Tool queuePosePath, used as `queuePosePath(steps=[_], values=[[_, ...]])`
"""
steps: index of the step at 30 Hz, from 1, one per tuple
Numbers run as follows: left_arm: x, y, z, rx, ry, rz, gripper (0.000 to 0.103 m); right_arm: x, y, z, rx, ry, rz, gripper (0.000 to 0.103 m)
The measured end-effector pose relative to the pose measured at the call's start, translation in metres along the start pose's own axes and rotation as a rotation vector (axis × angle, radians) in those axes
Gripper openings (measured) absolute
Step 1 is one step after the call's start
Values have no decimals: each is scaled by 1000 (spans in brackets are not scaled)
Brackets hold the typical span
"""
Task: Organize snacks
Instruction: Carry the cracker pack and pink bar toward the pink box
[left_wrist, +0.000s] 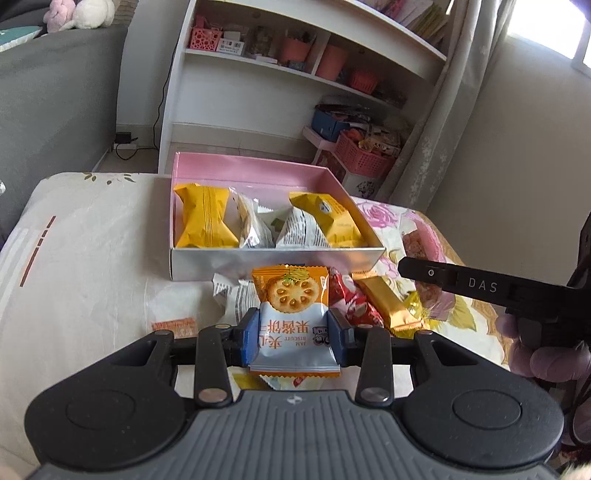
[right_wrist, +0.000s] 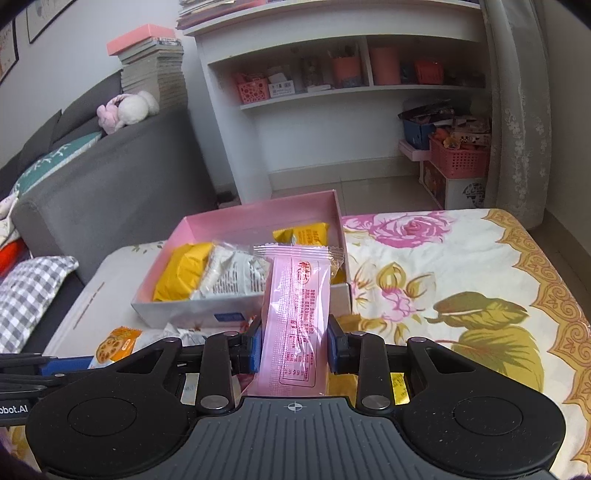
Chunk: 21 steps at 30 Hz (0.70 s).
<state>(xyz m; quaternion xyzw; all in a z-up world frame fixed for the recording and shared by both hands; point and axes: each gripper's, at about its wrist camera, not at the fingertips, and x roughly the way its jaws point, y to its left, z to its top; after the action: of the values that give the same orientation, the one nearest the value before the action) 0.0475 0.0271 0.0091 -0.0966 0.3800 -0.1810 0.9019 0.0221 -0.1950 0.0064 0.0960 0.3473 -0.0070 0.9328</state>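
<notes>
An open box (left_wrist: 273, 264) with a pink inside (right_wrist: 258, 218) stands on the cloth-covered surface and holds yellow packets (left_wrist: 203, 218) and white printed packets (left_wrist: 255, 225). My left gripper (left_wrist: 293, 334) is shut on an orange and white jam biscuit packet (left_wrist: 291, 317), held just in front of the box's near wall. My right gripper (right_wrist: 293, 341) is shut on a long pink snack packet (right_wrist: 297, 317), which stands up in front of the box's near right corner. The right gripper's finger (left_wrist: 454, 284) shows at the right edge of the left wrist view.
Loose snacks lie in front of the box: a white packet (left_wrist: 232, 299), a red one (left_wrist: 351, 302), a gold bar (left_wrist: 388, 302) and a small orange packet (left_wrist: 173, 326). A grey sofa (right_wrist: 110, 184) stands at the left, a white shelf unit (right_wrist: 332, 92) behind.
</notes>
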Motion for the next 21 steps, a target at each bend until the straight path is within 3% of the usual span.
queuePosePath(steps=[16,21], values=[[53,27,35,-166,-111,120,36,72,4,24,202,64,57,31],[59,46,44,-251,-117,125,36,87,0,31,237,71,95,31]])
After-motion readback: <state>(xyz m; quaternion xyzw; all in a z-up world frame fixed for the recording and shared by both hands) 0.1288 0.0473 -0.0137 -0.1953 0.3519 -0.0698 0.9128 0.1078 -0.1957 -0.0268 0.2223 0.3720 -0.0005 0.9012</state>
